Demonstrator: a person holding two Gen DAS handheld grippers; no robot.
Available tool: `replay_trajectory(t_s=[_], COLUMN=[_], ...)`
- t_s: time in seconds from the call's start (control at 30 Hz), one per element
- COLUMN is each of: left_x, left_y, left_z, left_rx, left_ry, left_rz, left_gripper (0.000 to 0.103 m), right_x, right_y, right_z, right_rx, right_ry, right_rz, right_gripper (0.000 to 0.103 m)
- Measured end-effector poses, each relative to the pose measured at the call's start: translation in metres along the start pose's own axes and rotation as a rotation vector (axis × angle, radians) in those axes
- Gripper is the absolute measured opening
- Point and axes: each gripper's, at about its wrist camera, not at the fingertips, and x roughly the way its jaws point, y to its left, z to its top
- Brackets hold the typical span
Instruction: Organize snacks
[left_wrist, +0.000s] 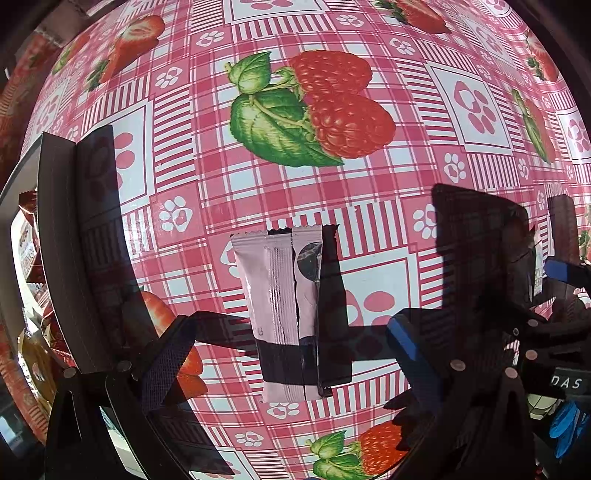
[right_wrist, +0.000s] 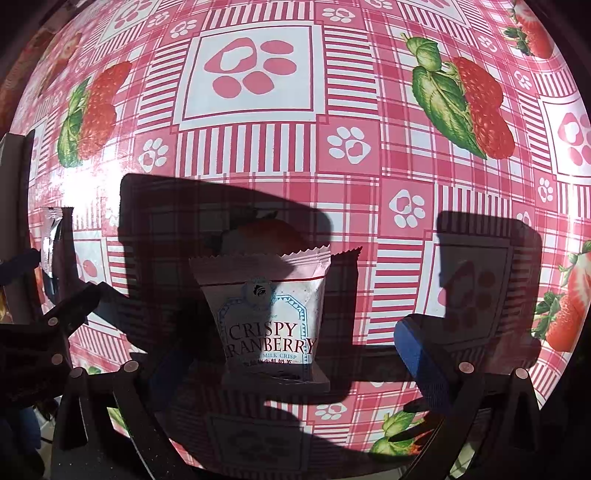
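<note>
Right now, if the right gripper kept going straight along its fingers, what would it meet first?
Most likely the Crispy Cranberry packet, lying on the tablecloth centred between the open right gripper fingers. Nothing else shows in that line, though depth is hard to judge through the fisheye.

The worktop (left_wrist: 369, 206) was covered by a smooth, glossy oilcloth that looked like printed vinyl. A pink stick sachet (left_wrist: 280, 314) was seen in shiny, creased plastic film. The Crispy Cranberry packet (right_wrist: 269, 317) was wrapped in smooth film with a serrated edge. Matt black plastic, blue pads (left_wrist: 410, 350) that were possibly rubber, and small metal rivets were seen on each gripper.
</note>
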Motion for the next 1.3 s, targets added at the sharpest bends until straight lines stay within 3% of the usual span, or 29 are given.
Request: replay_trajectory(t_s=[0.33, 0.43, 0.53, 0.6, 0.63, 0.67, 0.7, 0.83, 1.17, 1.3], left_x=[-0.001, -0.005, -0.013, -0.018, -0.021, -0.023, -0.025, -0.030, -0.054, -0.072], left_y=[-0.001, -0.005, -0.015, -0.024, -0.027, -0.030, -0.033, -0.035, -0.027, -0.032], left_z=[-0.002, 0.000, -0.002, -0.004, -0.004, -0.005, -0.005, -0.008, -0.022, -0.032], left_rx=[0.003, 0.021, 0.067, 0.098, 0.112, 0.124, 0.137, 0.147, 0.185, 0.207], left_ry=[0.005, 0.010, -0.006, -0.018, -0.024, -0.030, -0.030, -0.031, -0.055, -0.064], left_rz=[0.001, 0.002, 0.006, 0.009, 0.009, 0.010, 0.012, 0.012, -0.007, -0.035], left_gripper=[0.103, 0.097, 0.082, 0.061, 0.054, 0.036, 0.026, 0.026, 0.026, 0.026], right_x=[0.001, -0.001, -0.011, -0.018, -0.022, -0.024, -0.026, -0.029, -0.035, -0.036], right_y=[0.000, 0.001, 0.005, 0.007, 0.007, 0.006, 0.003, -0.008, -0.017, -0.012], right_z=[0.002, 0.002, 0.000, 0.000, 0.001, 0.002, 0.003, 0.004, -0.006, -0.028], right_rx=[0.003, 0.012, 0.006, -0.004, -0.003, 0.002, 0.014, 0.066, 0.109, 0.118], right_ry=[0.018, 0.015, -0.013, -0.033, -0.042, -0.048, -0.048, -0.040, -0.043, -0.050], right_rz=[-0.001, -0.003, -0.002, -0.004, -0.002, 0.002, 0.018, 0.090, 0.143, 0.160], right_gripper=[0.103, 0.099, 0.079, 0.062, 0.048, 0.040, 0.040, 0.040, 0.040, 0.040])
